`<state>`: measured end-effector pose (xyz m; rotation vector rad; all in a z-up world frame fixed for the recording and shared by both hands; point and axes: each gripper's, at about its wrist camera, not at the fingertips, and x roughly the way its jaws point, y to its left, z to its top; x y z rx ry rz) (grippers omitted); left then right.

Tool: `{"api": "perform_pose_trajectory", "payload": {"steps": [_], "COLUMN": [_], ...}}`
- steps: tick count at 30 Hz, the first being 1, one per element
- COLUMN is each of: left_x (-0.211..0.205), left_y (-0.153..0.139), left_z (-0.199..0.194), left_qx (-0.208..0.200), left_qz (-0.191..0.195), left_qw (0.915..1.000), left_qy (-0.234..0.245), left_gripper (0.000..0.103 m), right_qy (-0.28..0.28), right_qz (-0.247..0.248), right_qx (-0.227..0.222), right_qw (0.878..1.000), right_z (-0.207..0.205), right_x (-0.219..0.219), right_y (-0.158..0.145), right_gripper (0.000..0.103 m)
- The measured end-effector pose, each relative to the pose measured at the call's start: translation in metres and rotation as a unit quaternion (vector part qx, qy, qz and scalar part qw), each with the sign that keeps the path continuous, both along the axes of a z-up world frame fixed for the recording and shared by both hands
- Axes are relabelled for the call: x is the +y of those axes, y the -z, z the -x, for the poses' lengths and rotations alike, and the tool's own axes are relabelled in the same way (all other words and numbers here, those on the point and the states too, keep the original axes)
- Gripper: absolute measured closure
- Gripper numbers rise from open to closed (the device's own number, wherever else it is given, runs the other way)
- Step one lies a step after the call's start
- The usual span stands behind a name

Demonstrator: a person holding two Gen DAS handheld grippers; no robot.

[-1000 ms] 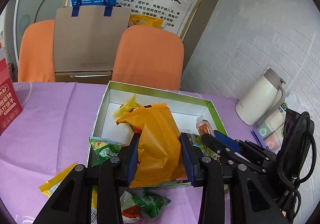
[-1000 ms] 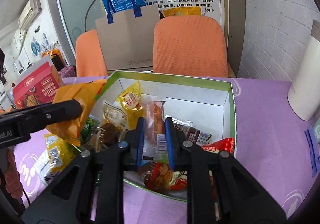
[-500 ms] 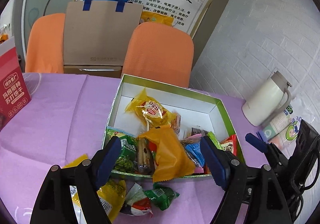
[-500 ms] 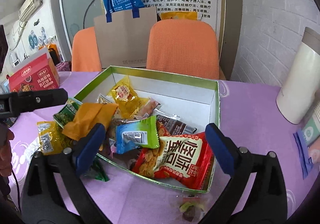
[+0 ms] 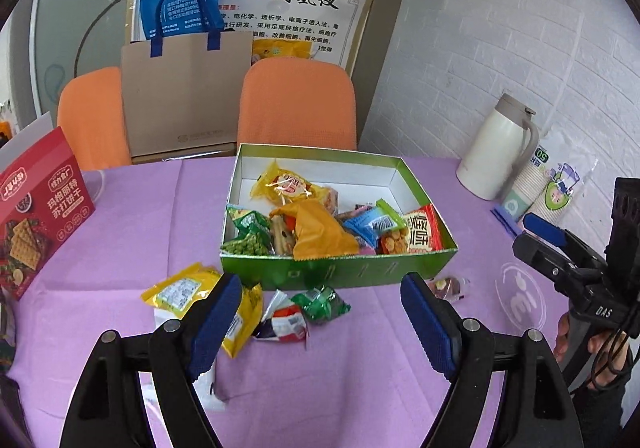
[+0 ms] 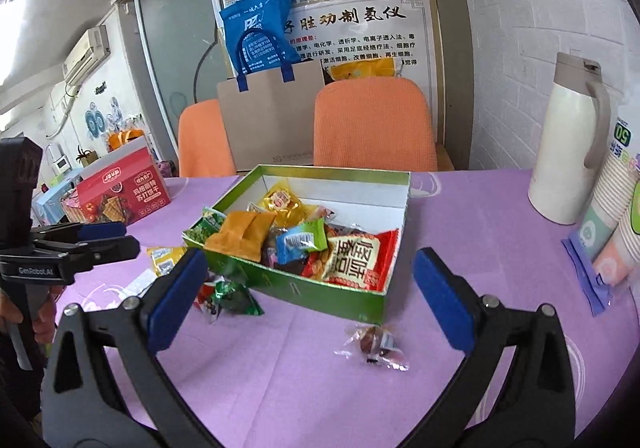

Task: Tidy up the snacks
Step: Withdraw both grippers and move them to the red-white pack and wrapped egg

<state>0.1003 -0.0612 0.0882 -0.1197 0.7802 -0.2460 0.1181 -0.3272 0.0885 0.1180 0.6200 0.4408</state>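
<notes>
A green snack box (image 5: 344, 270) (image 6: 320, 290) stands on the purple tablecloth, filled with several packets, among them an orange packet (image 5: 320, 234) (image 6: 240, 234) and a red packet (image 5: 422, 234) (image 6: 354, 258). Loose on the cloth lie a yellow packet (image 5: 180, 290), a green packet (image 5: 322, 304) (image 6: 236, 298) and a small brown candy (image 5: 448, 284) (image 6: 376, 344). My left gripper (image 5: 322, 322) is open and empty, just in front of the box. My right gripper (image 6: 308, 298) is open and empty, in front of the box and above the candy.
A red cracker box (image 5: 36, 208) (image 6: 120, 192) stands at the left. A white thermos (image 5: 496, 148) (image 6: 572, 140) and stacked paper cups (image 5: 540, 192) stand at the right. Two orange chairs (image 5: 298, 104) and a paper bag (image 5: 184, 92) are behind the table.
Both grippers let go of their packets into the box, opened wide and drew back towards me. The orange packet now lies in the box.
</notes>
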Motion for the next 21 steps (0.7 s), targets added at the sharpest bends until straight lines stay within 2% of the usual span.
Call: {"api": "perform_pose_trajectory", "payload": {"steps": [5, 11, 15, 21], "left_x": [0.015, 0.036, 0.038, 0.033], "left_y": [0.01, 0.033, 0.05, 0.061], "left_z": [0.028, 0.056, 0.065, 0.061], "left_qx": [0.006, 0.031, 0.048, 0.054], "left_qz": [-0.005, -0.008, -0.023, -0.001], "left_qw": [0.9999, 0.999, 0.998, 0.9985], "left_qy": [-0.012, -0.033, -0.035, -0.008], "left_gripper": [0.019, 0.019, 0.019, 0.019], "right_qy": [0.009, 0.014, 0.023, 0.012], "right_qz": [-0.008, 0.015, 0.051, 0.101], "right_qx": [0.042, 0.095, 0.117, 0.137], "right_qw": [0.999, 0.995, 0.992, 0.985], "right_z": [0.005, -0.004, -0.019, -0.035], "right_x": [-0.011, -0.013, -0.01, 0.003], "right_y": [0.026, 0.063, 0.083, 0.102], "right_gripper": [0.001, 0.001, 0.001, 0.001]}}
